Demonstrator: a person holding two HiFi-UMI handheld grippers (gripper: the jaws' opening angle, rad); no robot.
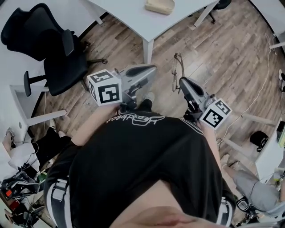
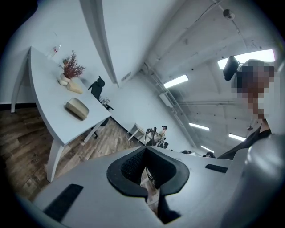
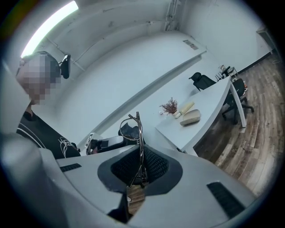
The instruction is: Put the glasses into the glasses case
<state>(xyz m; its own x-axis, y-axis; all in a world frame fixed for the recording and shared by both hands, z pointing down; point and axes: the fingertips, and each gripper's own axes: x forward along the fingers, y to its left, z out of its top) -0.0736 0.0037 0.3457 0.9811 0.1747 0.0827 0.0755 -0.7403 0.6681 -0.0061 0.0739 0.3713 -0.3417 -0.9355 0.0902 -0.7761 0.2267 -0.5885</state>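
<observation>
In the head view my right gripper is shut on the thin metal-framed glasses, which stick up from its tip over the wooden floor. The right gripper view shows the glasses clamped between the black pads, frame standing upright. My left gripper hangs beside it at the same height, jaws closed together with nothing held; its pads meet in a narrow V. The beige glasses case lies closed on the white table ahead, also visible as the case and the case.
The white table stands ahead on a single leg. A black office chair is at the left. A small vase with dried twigs sits on the table beyond the case. Cables and bags lie on the floor at the right and lower left.
</observation>
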